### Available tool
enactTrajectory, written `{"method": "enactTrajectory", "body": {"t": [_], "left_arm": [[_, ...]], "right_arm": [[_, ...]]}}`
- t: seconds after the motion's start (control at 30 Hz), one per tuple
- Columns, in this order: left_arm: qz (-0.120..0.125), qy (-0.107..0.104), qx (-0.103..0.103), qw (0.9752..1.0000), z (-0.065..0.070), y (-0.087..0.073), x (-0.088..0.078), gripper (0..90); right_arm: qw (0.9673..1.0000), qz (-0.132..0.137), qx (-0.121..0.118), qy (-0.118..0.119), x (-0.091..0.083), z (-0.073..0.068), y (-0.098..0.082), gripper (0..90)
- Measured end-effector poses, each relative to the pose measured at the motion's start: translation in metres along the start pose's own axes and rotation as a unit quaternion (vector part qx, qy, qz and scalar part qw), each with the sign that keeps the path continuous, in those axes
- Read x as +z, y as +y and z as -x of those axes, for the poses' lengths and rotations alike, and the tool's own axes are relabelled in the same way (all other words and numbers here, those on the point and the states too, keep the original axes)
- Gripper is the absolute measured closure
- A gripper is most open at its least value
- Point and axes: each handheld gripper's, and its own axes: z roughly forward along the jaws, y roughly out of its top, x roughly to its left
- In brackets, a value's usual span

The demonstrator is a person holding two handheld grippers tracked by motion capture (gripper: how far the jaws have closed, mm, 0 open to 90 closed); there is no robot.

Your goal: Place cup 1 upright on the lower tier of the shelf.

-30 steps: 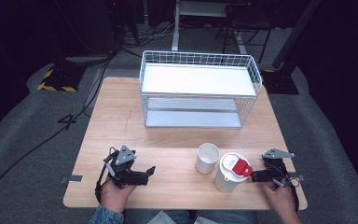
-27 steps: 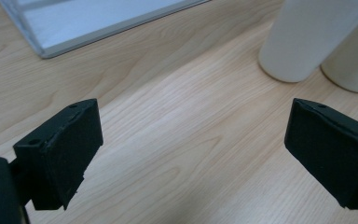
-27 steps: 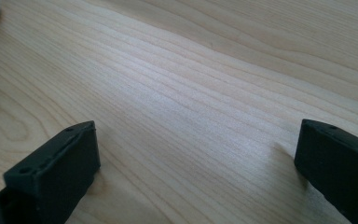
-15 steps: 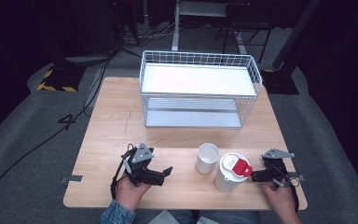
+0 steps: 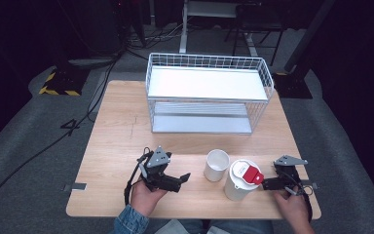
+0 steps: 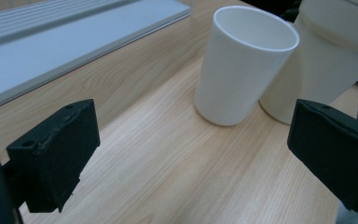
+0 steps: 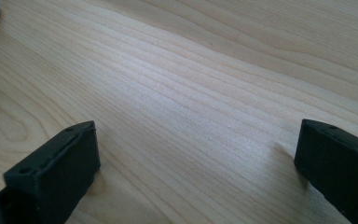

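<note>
A white open cup stands near the table's front edge. Just right of it is a larger white container whose lid has a red tab. My left gripper lies low to the cup's left and points at it. In the left gripper view the cup and the container stand ahead of my left gripper. Its jaws have just been opening and nothing is between them. My right gripper rests just right of the container, beside the red tab. In its own view my right gripper stands open over bare wood.
A white wire shelf rack with two levels takes up the back half of the wooden table. Its lower shelf runs along the top left of the left gripper view. A dark floor with cables surrounds the table.
My left gripper has slid to the right along the front of the table, closer to the open cup. The right gripper, cup and container have stayed put.
</note>
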Motion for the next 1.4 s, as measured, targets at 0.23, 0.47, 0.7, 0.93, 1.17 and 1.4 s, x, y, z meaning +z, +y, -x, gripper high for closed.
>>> {"method": "enactTrajectory", "body": {"t": [0.23, 0.47, 0.7, 0.93, 1.17, 1.4], "left_arm": [[0.026, -0.023, 0.011, 0.9993, -0.003, -0.003, 0.015, 2.9], [0.044, -0.038, 0.01, 0.9982, -0.002, 0.0, 0.03, 2.9], [0.055, -0.077, 0.013, 0.9955, 0.004, 0.002, 0.054, 2.3], [0.04, -0.071, 0.017, 0.9965, 0.007, 0.002, 0.072, 0.4], [0.022, -0.08, 0.029, 0.9961, 0.011, 0.001, 0.091, 0.1], [0.009, -0.077, 0.028, 0.9966, 0.013, 0.001, 0.107, 0.2]], "right_arm": [[1.0, 0.0, 0.0, 0.0, 0.0, 0.0, 0.0, 0.3], [1.0, 0.0, 0.0, 0.0, 0.0, 0.0, 0.0, 0.3], [1.0, 0.0, 0.0, 0.0, 0.0, 0.0, 0.0, 0.3], [1.0, 0.0, 0.0, 0.0, 0.0, 0.0, 0.0, 0.3], [1.0, 0.0, 0.0, 0.0, 0.0, 0.0, 0.0, 0.3], [1.0, 0.0, 0.0, 0.0, 0.0, 0.0, 0.0, 0.3]]}}
